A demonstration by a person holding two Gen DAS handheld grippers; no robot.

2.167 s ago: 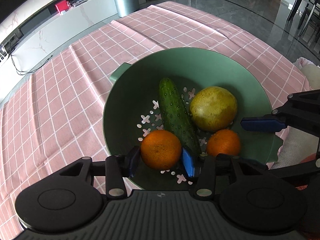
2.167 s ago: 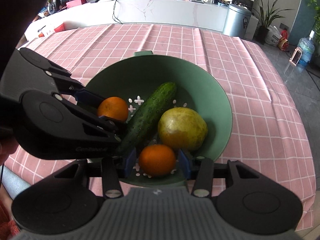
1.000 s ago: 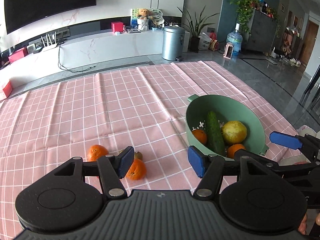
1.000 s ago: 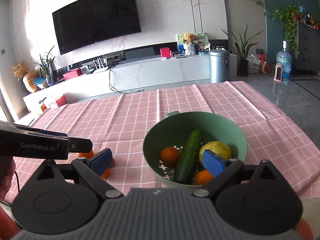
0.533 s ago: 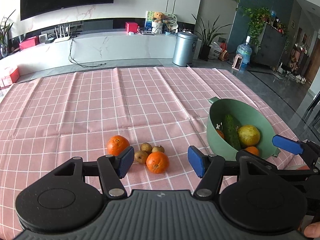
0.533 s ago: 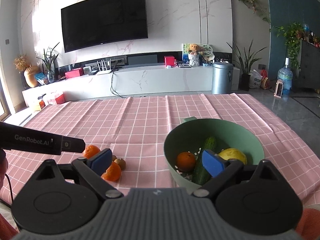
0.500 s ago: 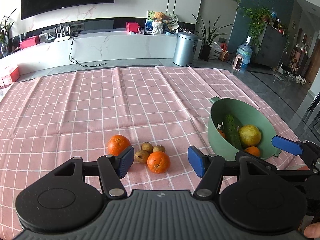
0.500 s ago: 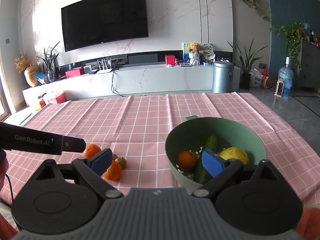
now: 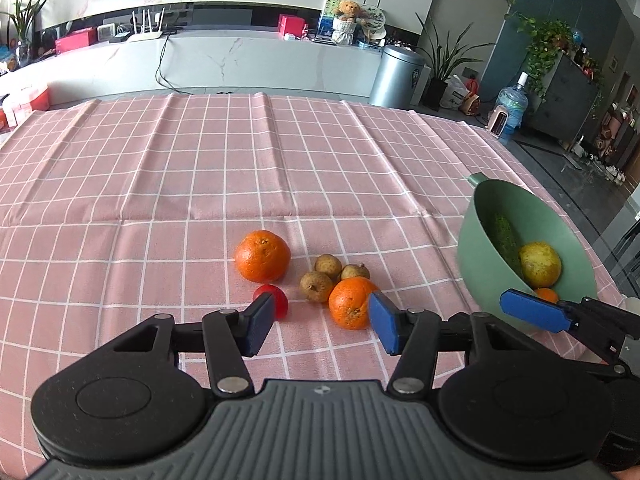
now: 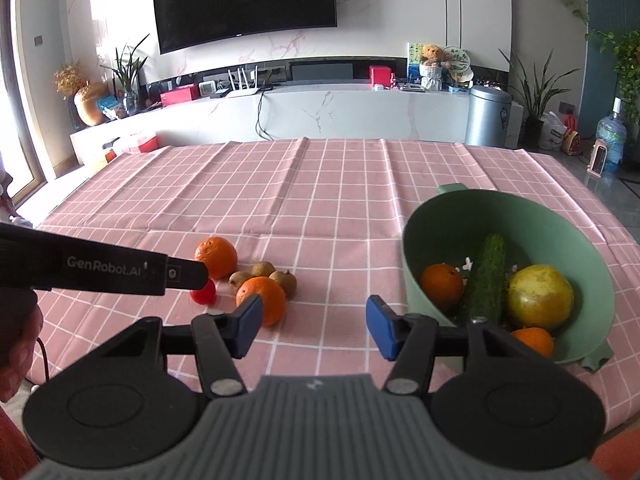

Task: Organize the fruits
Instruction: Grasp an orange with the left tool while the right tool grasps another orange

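A green colander bowl (image 10: 560, 216) on the pink checked cloth holds a cucumber (image 10: 486, 280), a yellow-green pear (image 10: 538, 296) and two oranges (image 10: 440, 284). It also shows in the left wrist view (image 9: 476, 248). Loose on the cloth lie two oranges (image 9: 262, 256), three small brown fruits (image 9: 316, 286) and a small red fruit (image 9: 280, 300). My left gripper (image 9: 320, 326) is open and empty just short of the near orange (image 9: 350, 302). My right gripper (image 10: 314, 326) is open and empty, between the loose fruit and the bowl.
The pink checked tablecloth (image 9: 200, 184) covers the table, with creases across it. The table's right edge (image 9: 592, 240) runs just past the bowl. A white TV bench (image 10: 320, 116) and a metal bin (image 10: 486, 116) stand beyond the far edge.
Both grippers have let go of the oranges in the bowl, opened and pulled back. The left one has since swung left and moved closer to the loose fruit; the red fruit has come into view.
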